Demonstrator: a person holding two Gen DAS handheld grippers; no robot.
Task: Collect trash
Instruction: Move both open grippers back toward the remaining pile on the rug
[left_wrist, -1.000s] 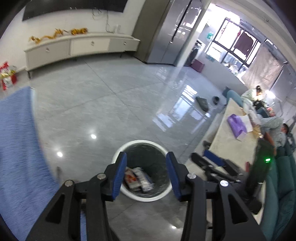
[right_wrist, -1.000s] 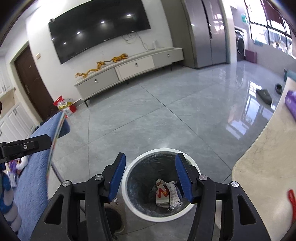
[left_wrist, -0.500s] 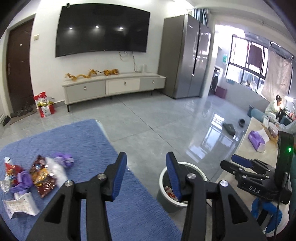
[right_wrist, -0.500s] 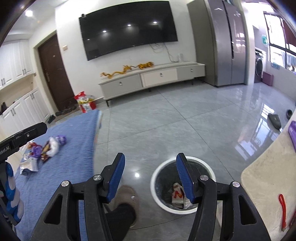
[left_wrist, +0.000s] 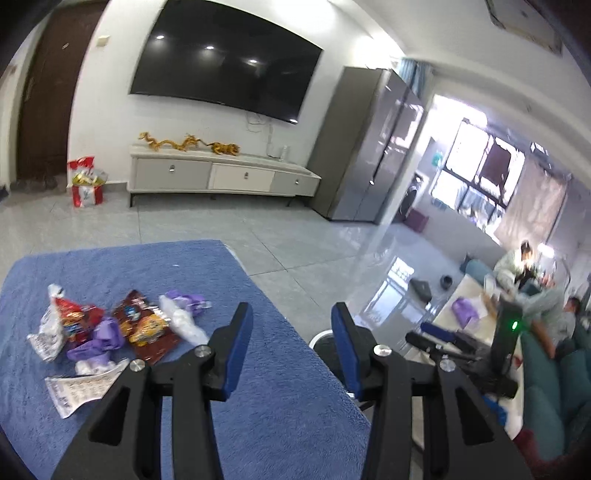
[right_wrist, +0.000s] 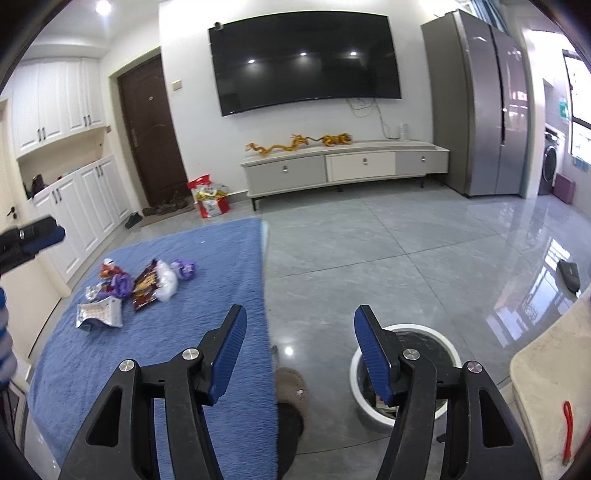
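Several snack wrappers (left_wrist: 122, 328) lie heaped on a blue cloth-covered table (left_wrist: 258, 406): a brown packet (left_wrist: 146, 325), a white printed one (left_wrist: 79, 389), purple and clear ones. The same trash pile (right_wrist: 136, 284) shows at left in the right wrist view. My left gripper (left_wrist: 291, 347) hovers open and empty over the cloth, right of the heap. Over the floor between table and bin, my right gripper (right_wrist: 299, 350) holds nothing and its jaws are opening. The white-rimmed trash bin (right_wrist: 436, 332) stands on the floor behind its right finger, wrappers inside.
Grey tiled floor (right_wrist: 406, 236) stretches to a TV cabinet (right_wrist: 343, 162) and a fridge (right_wrist: 480, 103). A beige counter (right_wrist: 546, 376) with a red item sits at right. People sit near a sofa (left_wrist: 546, 398). A slippered foot (right_wrist: 291, 384) stands by the table edge.
Both grippers rose and swung left from above the bin toward the blue table; the wrapper heap came into view. The right jaws widened slightly.
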